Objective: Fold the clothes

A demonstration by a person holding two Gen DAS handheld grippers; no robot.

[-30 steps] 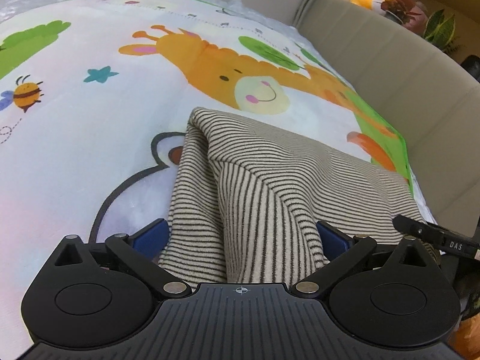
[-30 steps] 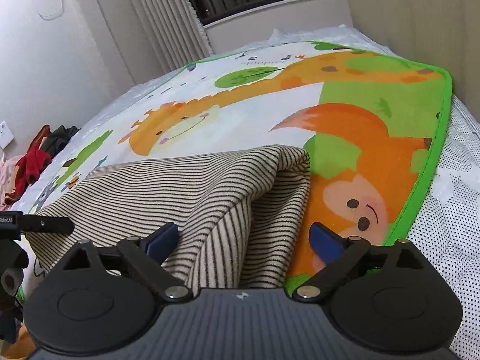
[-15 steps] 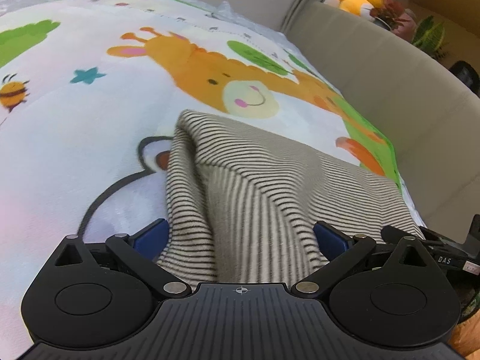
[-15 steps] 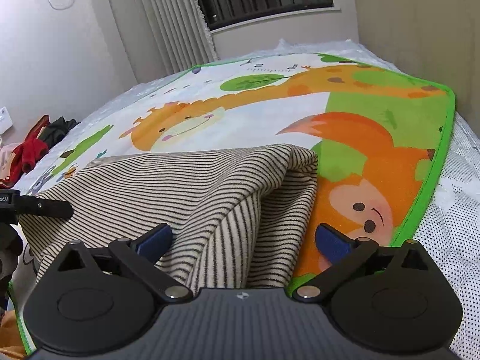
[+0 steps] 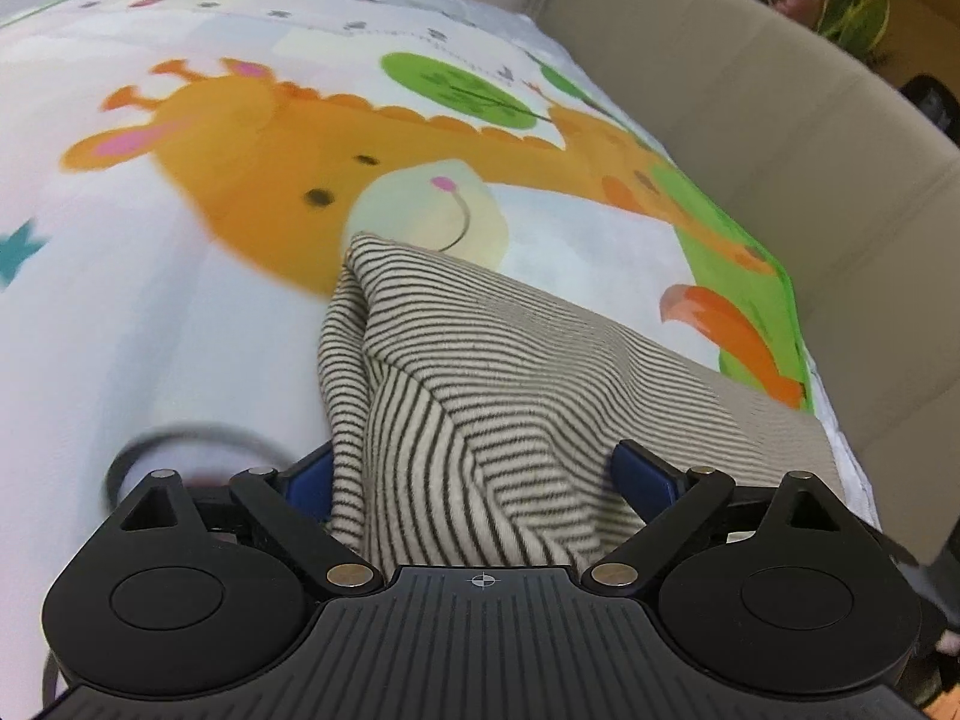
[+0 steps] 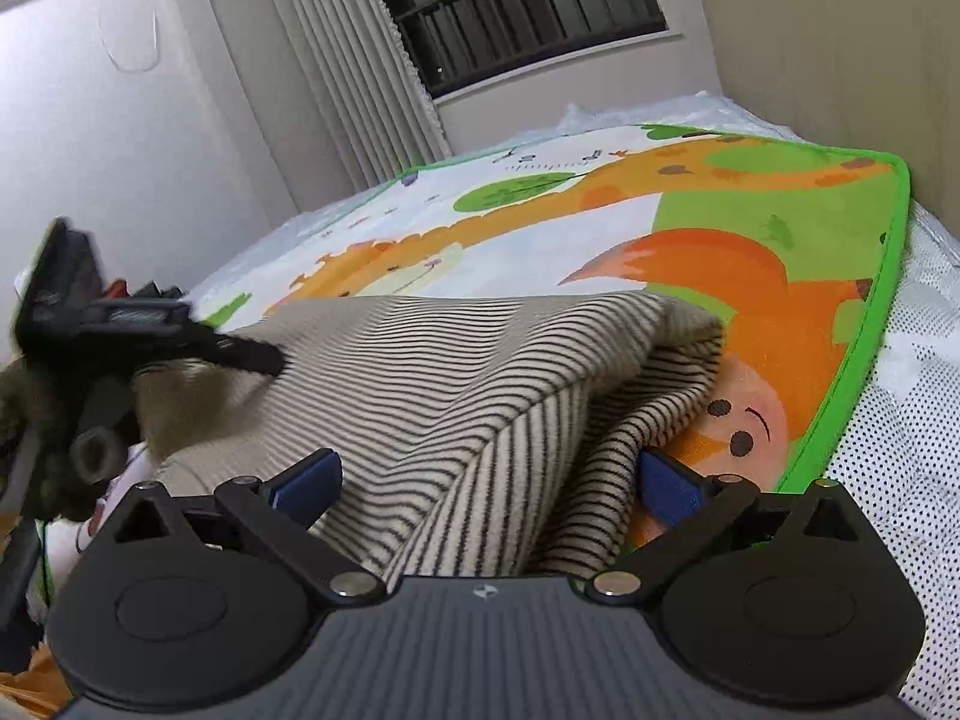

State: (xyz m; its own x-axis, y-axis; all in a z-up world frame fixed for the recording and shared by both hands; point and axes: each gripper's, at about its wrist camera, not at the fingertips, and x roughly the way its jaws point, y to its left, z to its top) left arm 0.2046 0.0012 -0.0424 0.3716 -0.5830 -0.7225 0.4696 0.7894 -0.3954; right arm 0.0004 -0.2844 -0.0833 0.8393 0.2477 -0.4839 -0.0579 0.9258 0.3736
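A cream garment with thin dark stripes lies on a cartoon animal blanket on a bed. My left gripper has its blue pads on either side of a bunched edge of the garment and holds it lifted. My right gripper holds the other bunched edge of the same garment, which drapes in a ridge between the two. The left gripper's body shows blurred at the left of the right wrist view.
A beige padded headboard runs along the right of the bed. A window with curtains is behind the bed. A pile of red and dark clothes lies at the far left. A dotted white sheet borders the blanket.
Both grippers have moved forward over the bed with the striped garment held. The far fold now reaches the giraffe's face, and the left gripper appears closer in the right wrist view.
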